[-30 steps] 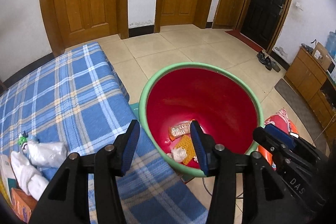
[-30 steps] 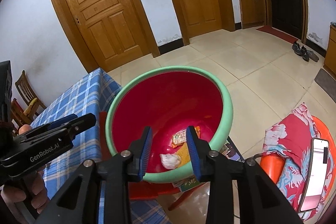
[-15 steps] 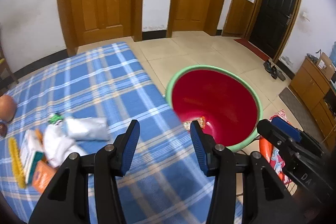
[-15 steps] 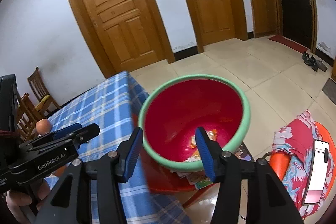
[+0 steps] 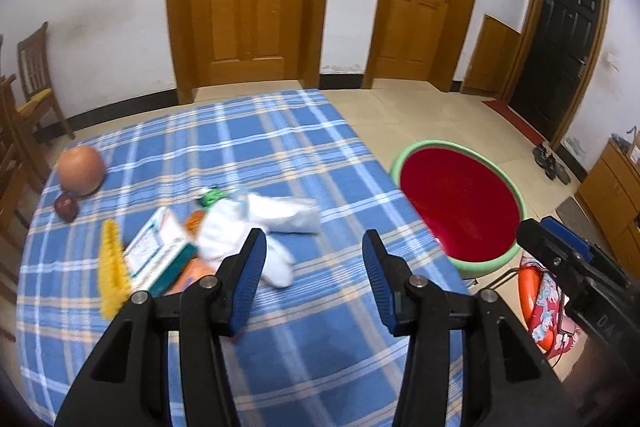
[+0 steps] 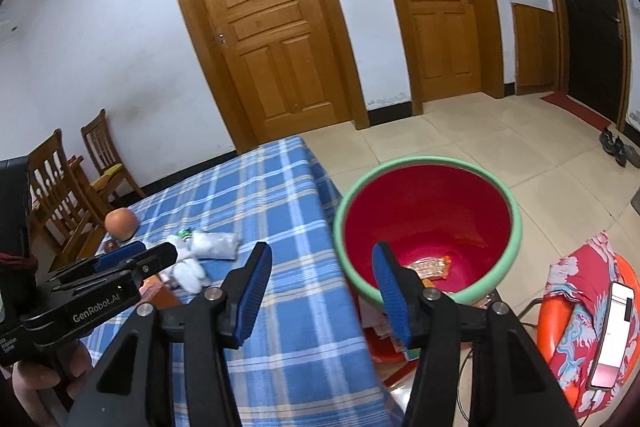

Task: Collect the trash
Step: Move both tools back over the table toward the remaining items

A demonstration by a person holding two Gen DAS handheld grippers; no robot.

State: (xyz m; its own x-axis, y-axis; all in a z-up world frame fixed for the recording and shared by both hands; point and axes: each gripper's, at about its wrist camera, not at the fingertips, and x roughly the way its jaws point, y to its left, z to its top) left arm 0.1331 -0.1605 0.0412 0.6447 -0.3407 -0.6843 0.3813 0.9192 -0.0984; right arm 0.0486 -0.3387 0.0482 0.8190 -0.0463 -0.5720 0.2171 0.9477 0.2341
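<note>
1. Left tongs: black rigid arms with ribbed blue pads, spread wide, holding nothing, poised above the counter.
2. Right tongs: same build, spread wide and empty, positioned over the counter edge beside the basin.
3. Counter: covered with a woven blue plaid cloth with white and tan stripes.
4. Trash on the counter, grouped left of the left tongs:
   - crumpled white tissue, soft and irregular;
   - clear crinkled plastic bag, touching the tissue;
   - flat printed carton, rectangular, with a teal edge;
   - yellow ridged strip, just beside the carton;
   - small green scrap, behind the tissue.
5. Basin: round plastic, glossy red interior, pale green rim, standing off the counter's right edge. It contains a flat orange wrapper.
6. Round orange fruit and a small dark red fruit lie near the counter's far left edge, well apart from the basin.
</note>
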